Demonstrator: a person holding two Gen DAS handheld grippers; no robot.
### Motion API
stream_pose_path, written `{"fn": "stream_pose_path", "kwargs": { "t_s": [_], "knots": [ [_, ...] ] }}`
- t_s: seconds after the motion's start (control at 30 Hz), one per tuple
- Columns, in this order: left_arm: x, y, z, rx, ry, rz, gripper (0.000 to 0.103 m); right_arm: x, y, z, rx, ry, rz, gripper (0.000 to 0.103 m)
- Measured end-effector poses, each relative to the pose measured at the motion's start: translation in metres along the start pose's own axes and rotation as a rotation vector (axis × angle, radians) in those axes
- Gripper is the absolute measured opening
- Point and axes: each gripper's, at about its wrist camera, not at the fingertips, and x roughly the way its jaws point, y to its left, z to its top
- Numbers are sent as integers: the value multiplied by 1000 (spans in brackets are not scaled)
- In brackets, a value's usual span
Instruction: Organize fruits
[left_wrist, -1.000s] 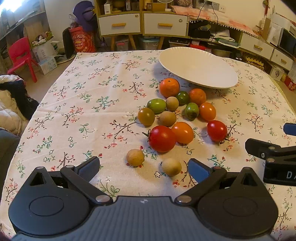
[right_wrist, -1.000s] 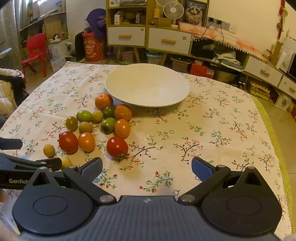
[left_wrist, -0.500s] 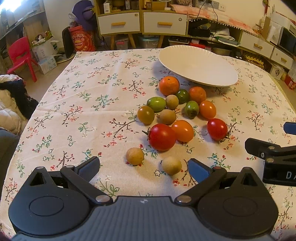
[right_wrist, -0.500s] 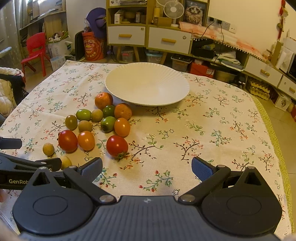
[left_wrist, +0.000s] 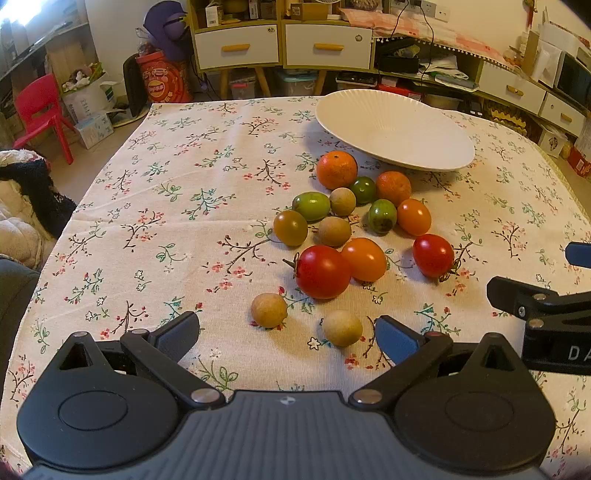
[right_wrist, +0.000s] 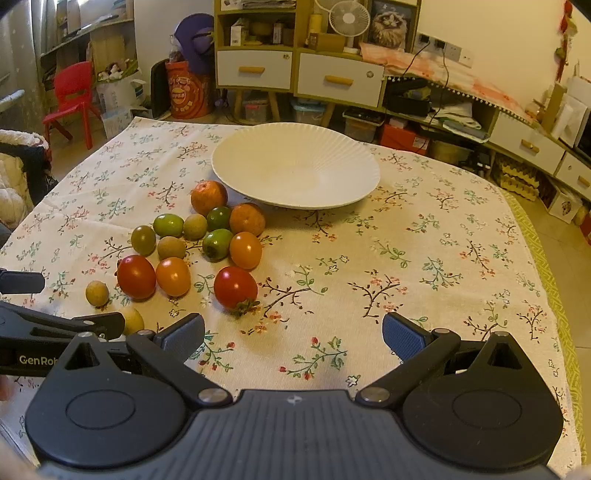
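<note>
Since a second ago the left gripper has crept a little fwd toward the fruit; nothing on the cloth has shifted. Thirteen small round fruits lie loose on the floral tablecloth, clustered mid-table just short of the wide white ribbed plate, which sits empty toward the far edge. Nearest the left gripper are two pale tan longan-like fruits (one partly between its blue pads), then a big red tomato touching an orange tomato, w/ greens, browns and two oranges behind. A second red tomato lies apart, closest to the right gripper.

Both sets of jaws are spread wide, holding nothing.

Step in hand, I'd say: first pick. Take an outlier, not one from the packed cluster, so neighbours don't roll. Close gently; tomatoes bruise.

Orientation: the big red tomato's stem points toward the left edge, so its long axis runs roughly left-right; grip across that axis. The other red one's calyx faces the near edge.
</note>
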Motion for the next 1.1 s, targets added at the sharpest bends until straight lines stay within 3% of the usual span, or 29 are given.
{"fn": "stream_pose_path", "kwargs": {
  "t_s": [1.1],
  "knots": [
    [5, 1, -3, 5, 20, -3, 99, 4, -1, -3, -8, 17, -7, 103]
  ]
}}
